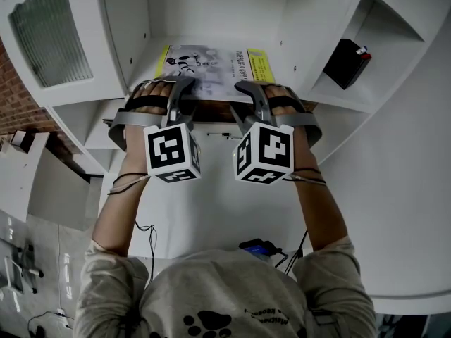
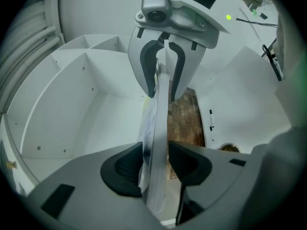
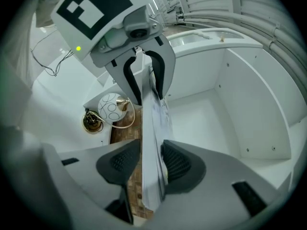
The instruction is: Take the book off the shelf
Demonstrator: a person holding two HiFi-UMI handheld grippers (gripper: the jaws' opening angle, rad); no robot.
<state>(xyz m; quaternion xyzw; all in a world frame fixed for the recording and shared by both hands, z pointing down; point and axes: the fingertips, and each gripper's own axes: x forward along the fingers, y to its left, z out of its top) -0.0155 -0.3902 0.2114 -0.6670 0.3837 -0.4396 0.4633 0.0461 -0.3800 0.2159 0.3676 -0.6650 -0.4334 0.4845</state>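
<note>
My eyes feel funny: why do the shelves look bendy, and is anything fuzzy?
Left gripper view and right gripper view: the wide lens bends the white shelf walls and blacks out the corners; the thin paperback book near the camera looks soft. Head view: straight edges curve too, lighting dim and grey.

In head view we lose the near edge of the thin paperback book with the grey-and-yellow cover under the left gripper and right gripper; cover print too small to read. We can't tell what the small black box with red and blue bits in the white shelf side compartment is. The frosted glass door is cut off top-left. Both gripper views show us the book edge-on, cover unseen.
</note>
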